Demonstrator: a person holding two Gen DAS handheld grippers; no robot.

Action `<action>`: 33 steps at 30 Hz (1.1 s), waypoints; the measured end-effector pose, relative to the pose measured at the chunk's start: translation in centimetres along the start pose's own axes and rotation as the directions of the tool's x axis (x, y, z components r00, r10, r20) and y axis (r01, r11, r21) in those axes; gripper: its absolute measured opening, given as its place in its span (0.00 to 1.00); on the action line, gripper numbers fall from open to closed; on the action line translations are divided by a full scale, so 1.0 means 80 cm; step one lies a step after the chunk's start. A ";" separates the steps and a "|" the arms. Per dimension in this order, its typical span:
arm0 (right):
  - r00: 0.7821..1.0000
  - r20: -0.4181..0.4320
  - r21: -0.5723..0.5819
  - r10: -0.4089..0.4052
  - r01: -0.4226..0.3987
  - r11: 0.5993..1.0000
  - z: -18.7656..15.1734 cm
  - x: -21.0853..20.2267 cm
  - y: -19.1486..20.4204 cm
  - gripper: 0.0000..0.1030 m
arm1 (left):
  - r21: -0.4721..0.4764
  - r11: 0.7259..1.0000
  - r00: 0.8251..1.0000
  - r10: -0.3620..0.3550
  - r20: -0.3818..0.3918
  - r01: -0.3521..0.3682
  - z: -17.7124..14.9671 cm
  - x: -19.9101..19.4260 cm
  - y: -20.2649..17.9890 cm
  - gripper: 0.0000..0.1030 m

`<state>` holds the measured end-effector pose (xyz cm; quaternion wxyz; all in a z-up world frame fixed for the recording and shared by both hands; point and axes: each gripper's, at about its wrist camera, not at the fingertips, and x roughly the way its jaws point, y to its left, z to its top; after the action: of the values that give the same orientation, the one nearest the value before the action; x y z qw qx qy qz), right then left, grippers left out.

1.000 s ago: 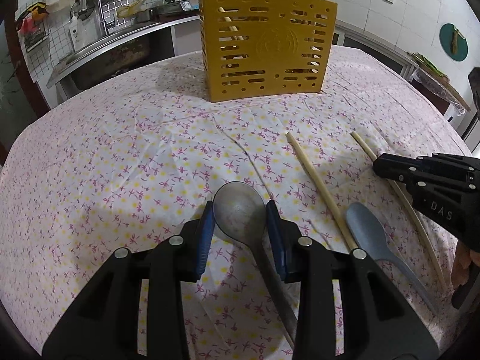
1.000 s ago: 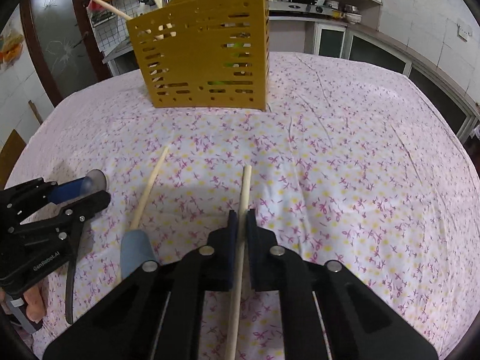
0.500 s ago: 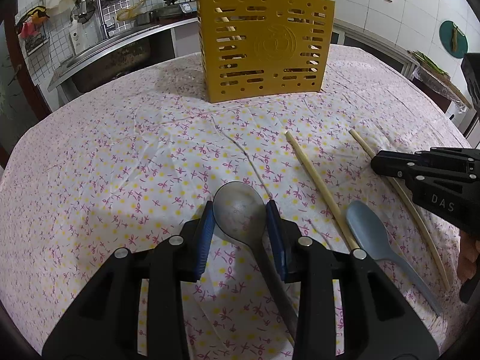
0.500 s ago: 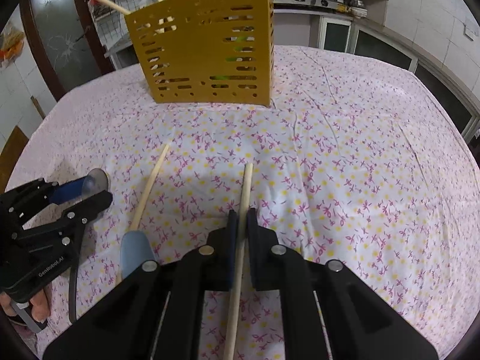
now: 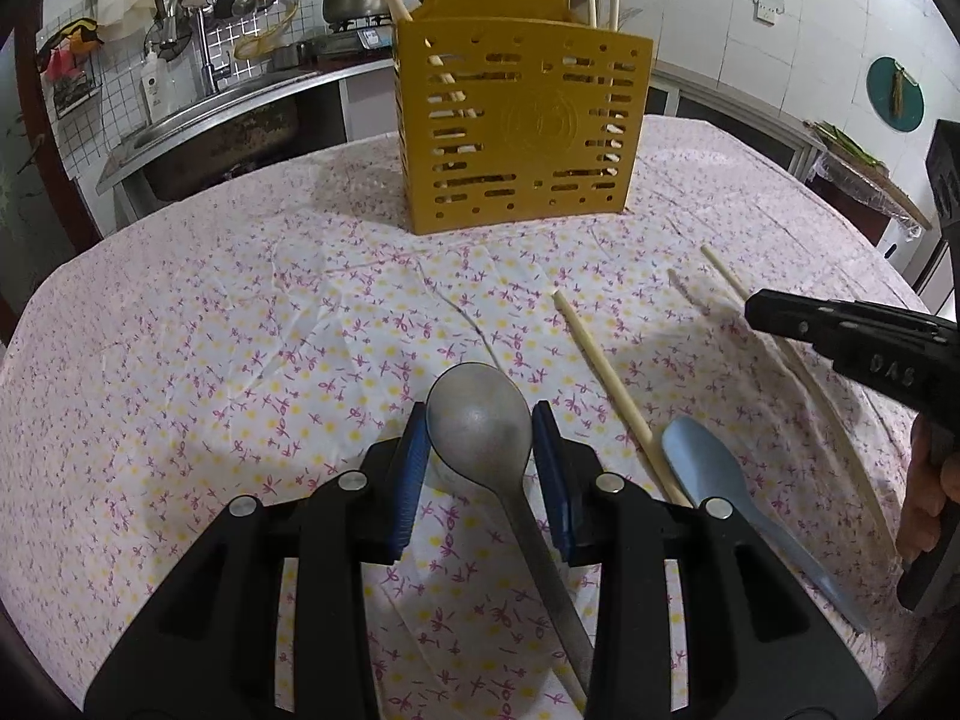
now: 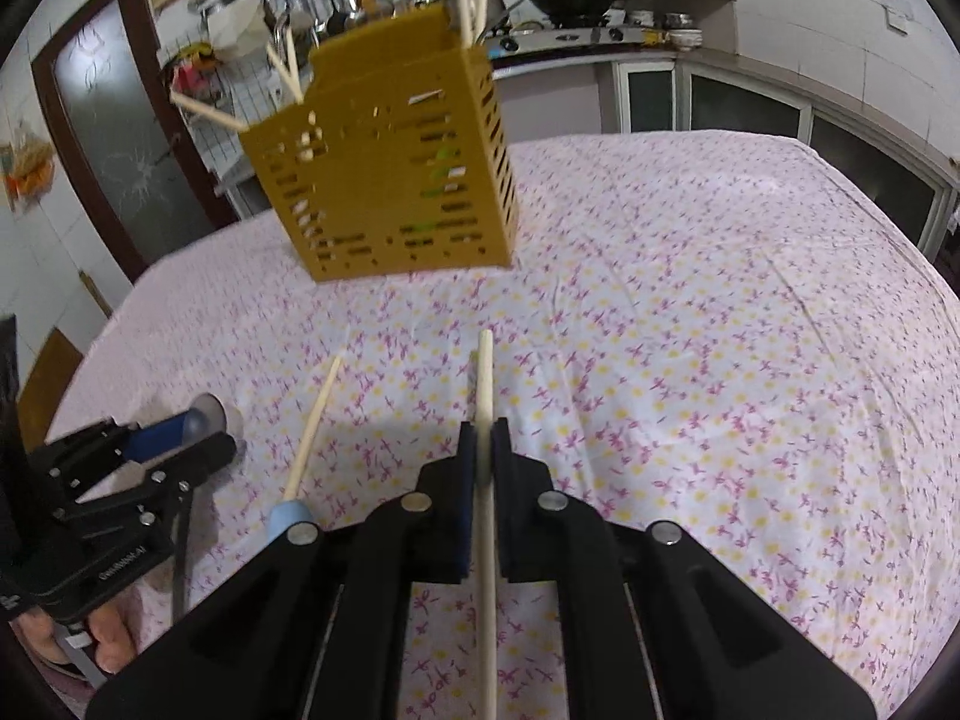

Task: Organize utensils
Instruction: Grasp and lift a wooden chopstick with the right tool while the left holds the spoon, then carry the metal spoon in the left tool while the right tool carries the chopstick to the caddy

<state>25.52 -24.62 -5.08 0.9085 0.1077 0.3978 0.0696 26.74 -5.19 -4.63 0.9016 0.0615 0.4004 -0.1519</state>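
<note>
- The table (image 5: pixel 180 312), under its pink flowered cloth, carries everything I am sorting.
- The yellow slotted holder (image 5: pixel 516 132) stands upright at the far side, well apart from both my grippers, with several chopsticks already poking out of its top.
- My left gripper (image 5: pixel 480 438) sits low over the cloth, its blue pads on either side of the bowl of the metal spoon (image 5: pixel 477 420). The pads look to be touching the bowl's edges, but I cannot tell whether they are truly pressing or only bracketing it; the handle runs back under me towards the camera.
- My right gripper (image 6: pixel 483 450) is closed narrow on a wooden chopstick (image 6: pixel 483 396), whose tip juts forward beyond the pads and appears lifted clear of the cloth.
- A blue plastic spoon (image 5: pixel 708 468) lies on the cloth just right of my left gripper, and a second chopstick (image 5: pixel 612 396) lies touching or nearly touching its bowl.
- I judge the step in hand to be carrying the gripped chopstick to the holder.
- Next, I must tip it upright, line it over an open compartment among the sticks already there, and only then release.
</note>
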 end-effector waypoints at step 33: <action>0.929 0.340 0.033 0.143 -0.164 0.986 0.056 -0.118 -0.013 0.06 | 0.046 0.998 0.967 -0.041 0.253 0.030 0.076 -0.119 -0.006 0.32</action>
<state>22.54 -28.28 4.28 0.9511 0.1764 0.2290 0.1089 24.83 -4.91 6.53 0.9410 0.0531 0.2797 -0.1830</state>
